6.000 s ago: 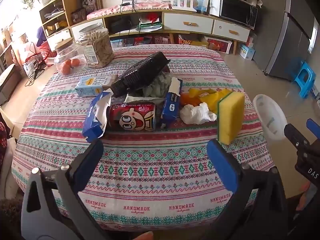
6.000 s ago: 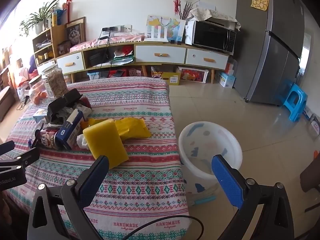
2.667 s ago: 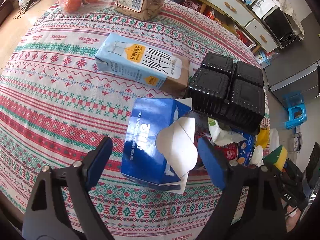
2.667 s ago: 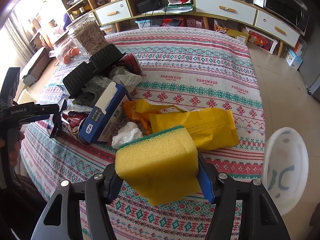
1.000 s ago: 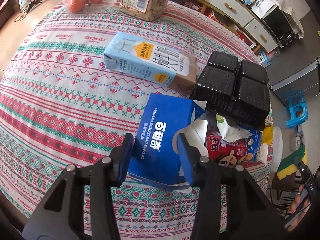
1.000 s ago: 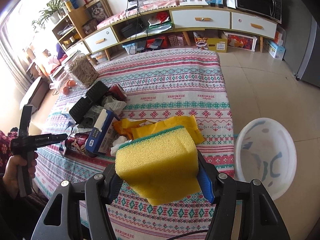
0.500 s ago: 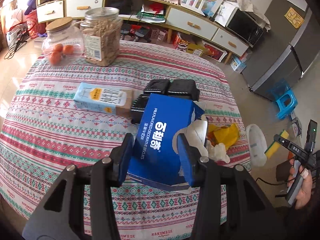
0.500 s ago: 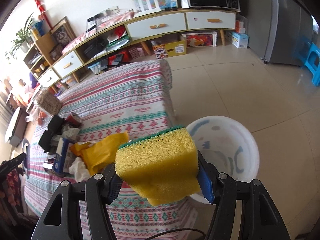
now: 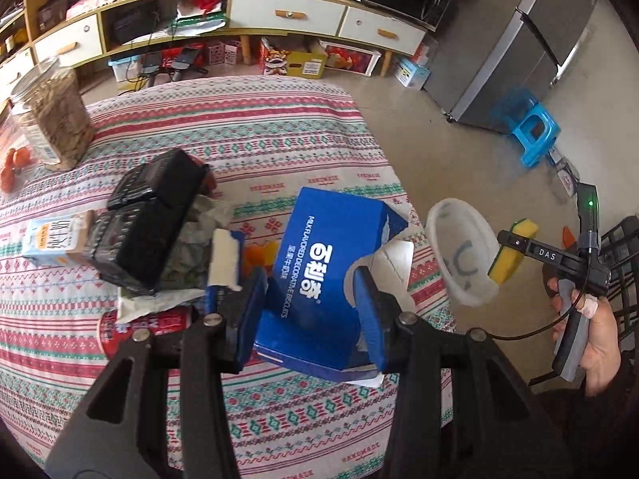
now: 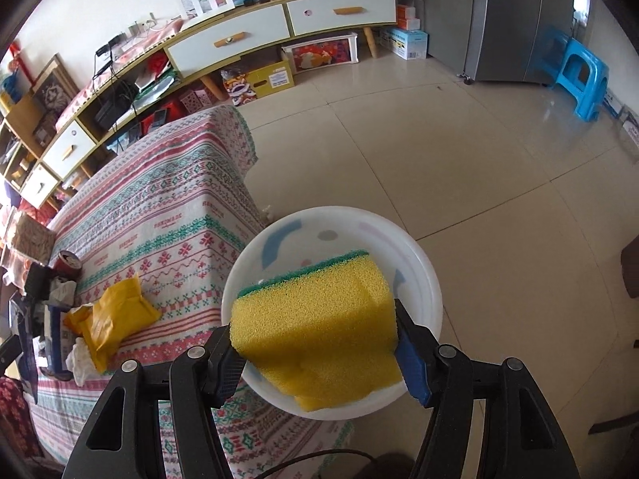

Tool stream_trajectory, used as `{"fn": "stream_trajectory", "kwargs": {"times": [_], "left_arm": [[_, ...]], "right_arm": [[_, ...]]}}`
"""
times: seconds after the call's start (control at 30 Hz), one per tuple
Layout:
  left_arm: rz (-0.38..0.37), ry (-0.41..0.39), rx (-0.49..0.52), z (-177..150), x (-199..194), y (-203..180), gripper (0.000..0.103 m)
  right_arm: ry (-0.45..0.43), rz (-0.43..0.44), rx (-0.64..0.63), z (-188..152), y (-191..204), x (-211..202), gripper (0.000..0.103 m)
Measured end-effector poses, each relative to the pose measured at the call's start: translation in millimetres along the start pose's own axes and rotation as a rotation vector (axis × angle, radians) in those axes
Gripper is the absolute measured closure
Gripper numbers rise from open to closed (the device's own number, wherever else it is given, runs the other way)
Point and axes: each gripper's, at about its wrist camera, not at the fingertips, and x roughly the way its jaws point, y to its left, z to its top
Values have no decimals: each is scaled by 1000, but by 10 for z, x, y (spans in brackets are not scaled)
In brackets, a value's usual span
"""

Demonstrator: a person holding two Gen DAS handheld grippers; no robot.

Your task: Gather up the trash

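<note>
My left gripper (image 9: 311,315) is shut on a blue biscuit box (image 9: 323,275) and holds it above the table's right part. My right gripper (image 10: 319,353) is shut on a yellow sponge (image 10: 315,319) with a green back, held right over the white bin (image 10: 423,279) on the floor beside the table. In the left wrist view the right gripper (image 9: 515,253) holds the sponge (image 9: 509,257) at the bin's (image 9: 459,255) rim. A black tray (image 9: 147,219), a milk carton (image 9: 56,235), a red can (image 9: 159,325) and a yellow bag (image 10: 112,319) lie on the table.
A striped cloth (image 9: 259,147) covers the table. A jar of snacks (image 9: 52,119) stands at its far left. A low cabinet (image 10: 239,40), a grey fridge (image 10: 507,16) and a blue stool (image 10: 579,80) stand across the tiled floor.
The left gripper has swung right with the biscuit box toward the table's bin side. The right gripper has carried the sponge further over the bin's opening.
</note>
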Motion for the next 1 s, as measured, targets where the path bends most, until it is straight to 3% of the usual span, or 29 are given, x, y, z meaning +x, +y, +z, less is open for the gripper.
{"fn": "stream_trajectory", "kwargs": {"times": [0.1, 0.27, 1.0], "left_arm": [[-13, 14, 32, 48, 135, -187, 56], [-52, 13, 67, 126, 360, -454, 56], [-124, 72, 231, 213, 1104, -1643, 56]], "right_arm": [[10, -4, -5, 24, -57, 77, 35], [30, -8, -7, 35, -94, 121, 19], [-71, -77, 66, -347, -866, -457, 18]]}}
